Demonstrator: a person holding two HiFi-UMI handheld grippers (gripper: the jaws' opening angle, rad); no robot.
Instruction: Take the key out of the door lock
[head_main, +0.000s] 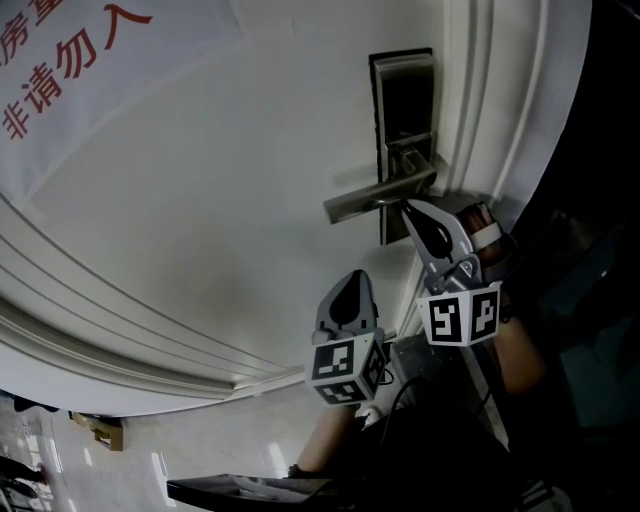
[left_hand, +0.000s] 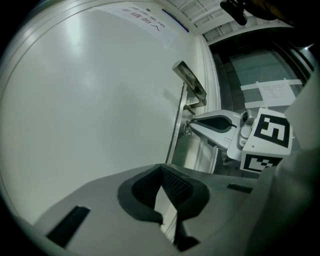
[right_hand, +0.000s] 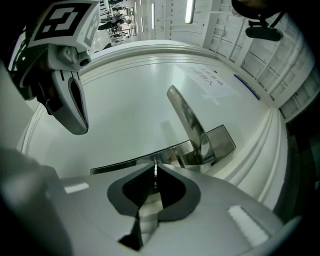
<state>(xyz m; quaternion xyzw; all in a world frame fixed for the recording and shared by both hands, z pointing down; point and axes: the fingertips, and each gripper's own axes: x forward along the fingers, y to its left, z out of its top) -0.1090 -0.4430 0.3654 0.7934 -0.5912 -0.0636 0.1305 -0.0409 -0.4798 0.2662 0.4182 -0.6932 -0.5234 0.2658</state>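
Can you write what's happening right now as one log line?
right gripper: shut on key | key: at lock plate, under handle | left gripper: shut, empty

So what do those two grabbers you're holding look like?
Both the left gripper and the right gripper are pale grey plastic with tapering fingers lined in black ribbed pads. Each carries a white cube printed with black square markers.

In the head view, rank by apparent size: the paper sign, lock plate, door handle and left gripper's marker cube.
1. Paper sign, largest though cut off by the frame.
2. Lock plate.
3. Door handle and marker cube look about alike; the cube is nearer the camera, so I won't rank them.
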